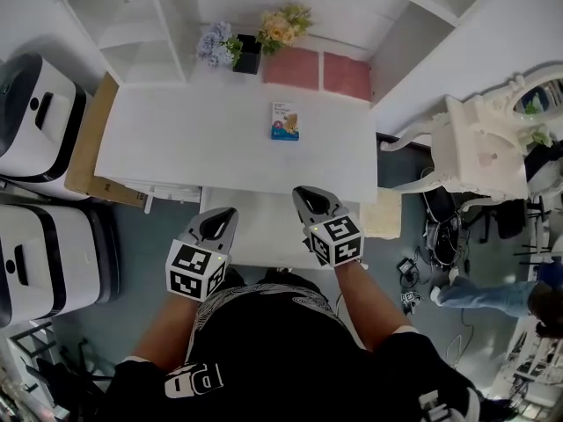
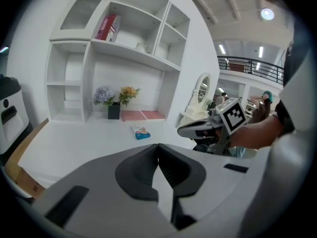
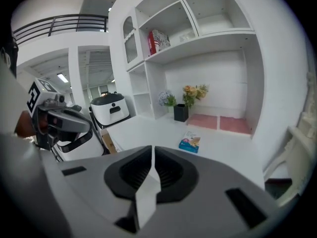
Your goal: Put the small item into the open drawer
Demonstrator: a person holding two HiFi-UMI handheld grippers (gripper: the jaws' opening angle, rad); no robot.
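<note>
Here, nearest the person, the left gripper (image 1: 226,213) and the right gripper (image 1: 304,193) hover side by side over the white open drawer (image 1: 264,229), which juts from the desk's near edge. Both have their jaws pressed together, with nothing between them. Beyond them, the small packet (image 1: 284,120) lies flat on the white desk (image 1: 176,148), a little right of the middle and well apart from both grippers. Farther back, a black pot of flowers (image 1: 247,54) stands just beside two pink mats (image 1: 318,70), next to the white shelves (image 1: 132,25).
</note>
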